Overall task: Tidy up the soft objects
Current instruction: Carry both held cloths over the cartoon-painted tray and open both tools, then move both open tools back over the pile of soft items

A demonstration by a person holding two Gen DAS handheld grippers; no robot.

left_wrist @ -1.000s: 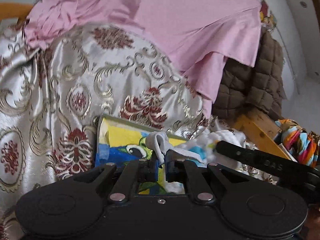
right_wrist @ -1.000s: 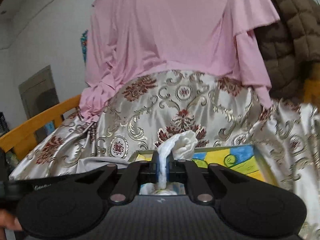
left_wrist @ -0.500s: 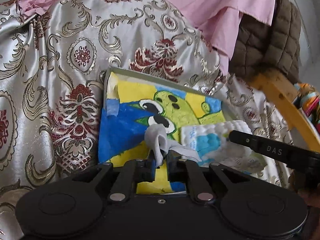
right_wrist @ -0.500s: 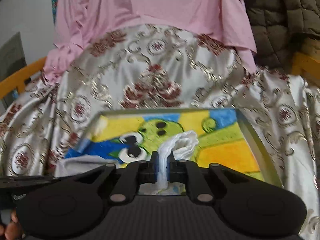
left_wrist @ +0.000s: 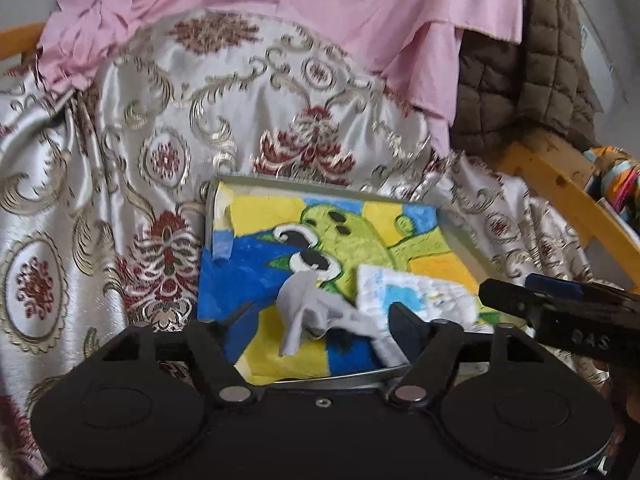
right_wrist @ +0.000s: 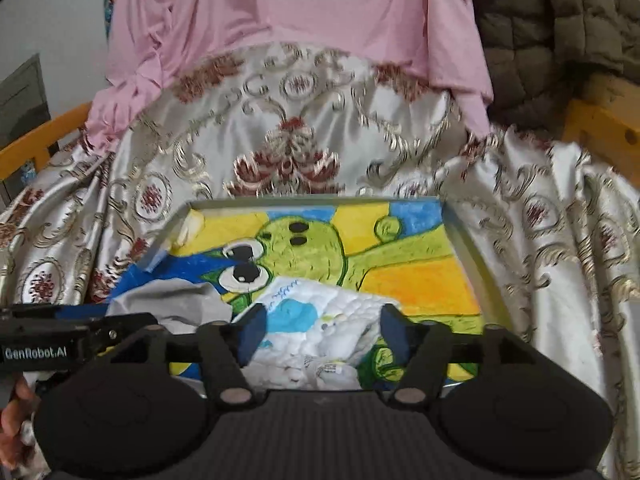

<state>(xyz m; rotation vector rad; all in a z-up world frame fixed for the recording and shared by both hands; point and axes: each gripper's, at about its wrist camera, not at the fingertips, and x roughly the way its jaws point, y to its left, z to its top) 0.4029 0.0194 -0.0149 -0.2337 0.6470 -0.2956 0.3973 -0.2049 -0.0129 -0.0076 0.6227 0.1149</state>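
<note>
Cloth (left_wrist: 316,312) lies on tray (left_wrist: 460,240); only right view shows its label (right_wrist: 330,368).

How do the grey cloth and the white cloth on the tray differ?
The grey cloth is plain; the white cloth has blue patches. The grey cloth is bunched up into a peak; the white cloth lies flatter. Both rest on the tray, released by open grippers.

I see the grey cloth (left_wrist: 308,308) lying left of the quilted cloth (left_wrist: 416,296), both on the tray's (left_wrist: 460,240) near half.
</note>
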